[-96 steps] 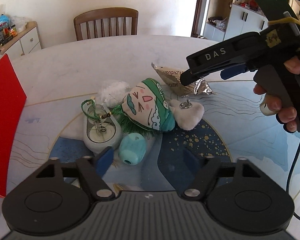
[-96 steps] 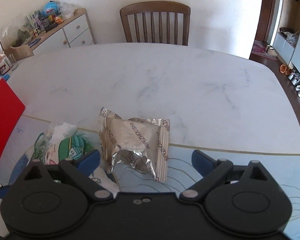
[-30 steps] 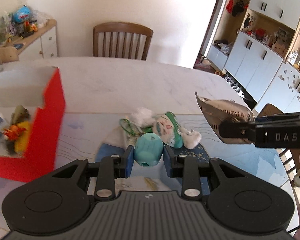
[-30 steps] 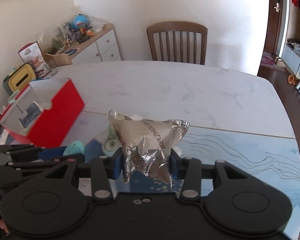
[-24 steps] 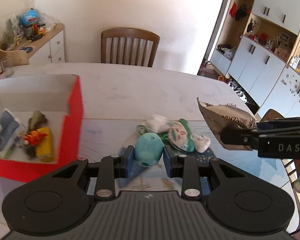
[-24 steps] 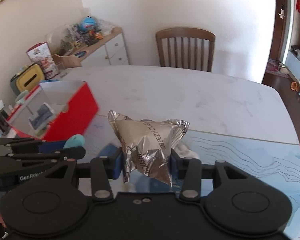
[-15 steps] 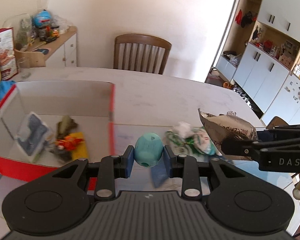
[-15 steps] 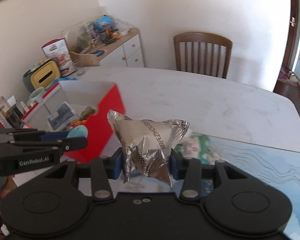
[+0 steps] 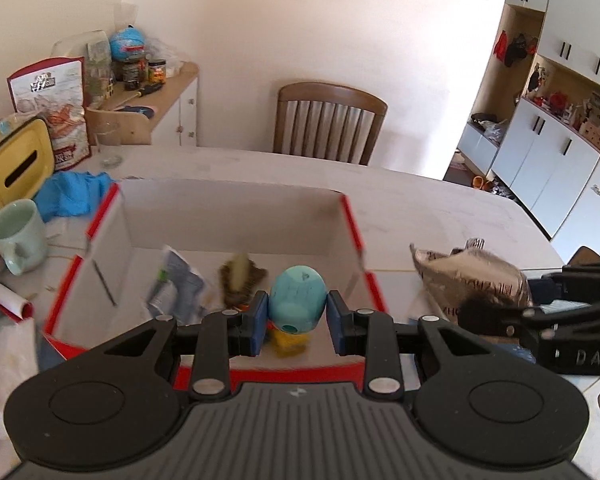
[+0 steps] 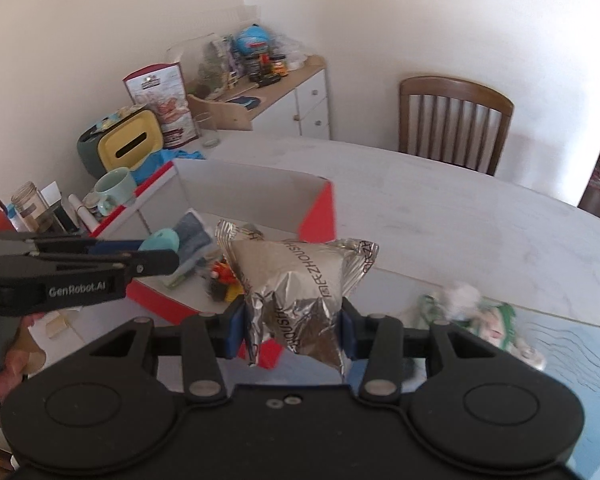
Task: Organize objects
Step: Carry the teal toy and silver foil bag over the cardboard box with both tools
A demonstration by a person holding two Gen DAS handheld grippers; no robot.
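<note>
My left gripper [image 9: 297, 316] is shut on a teal egg-shaped object [image 9: 297, 298] and holds it over the near side of the red box [image 9: 352, 220]; it also shows in the right wrist view [image 10: 158, 250]. My right gripper [image 10: 292, 330] is shut on a silver foil snack bag [image 10: 296, 284], held in the air to the right of the box [image 10: 320, 216]; the bag also shows in the left wrist view [image 9: 468, 280]. Inside the box lie a bluish packet [image 9: 176, 280], a brown fuzzy item [image 9: 240, 276] and a yellow item [image 9: 290, 346].
A plush toy with green parts [image 10: 480, 316] lies on the blue mat at the right. A mint mug [image 9: 18, 236], blue cloth [image 9: 70, 194] and a yellow-lidded bin [image 9: 18, 160] stand left of the box. A wooden chair [image 9: 328, 124] stands at the table's far side.
Both grippers have swung left with their loads. The red box now sits straight ahead of the left gripper, and the plush toy has slid out of its view.
</note>
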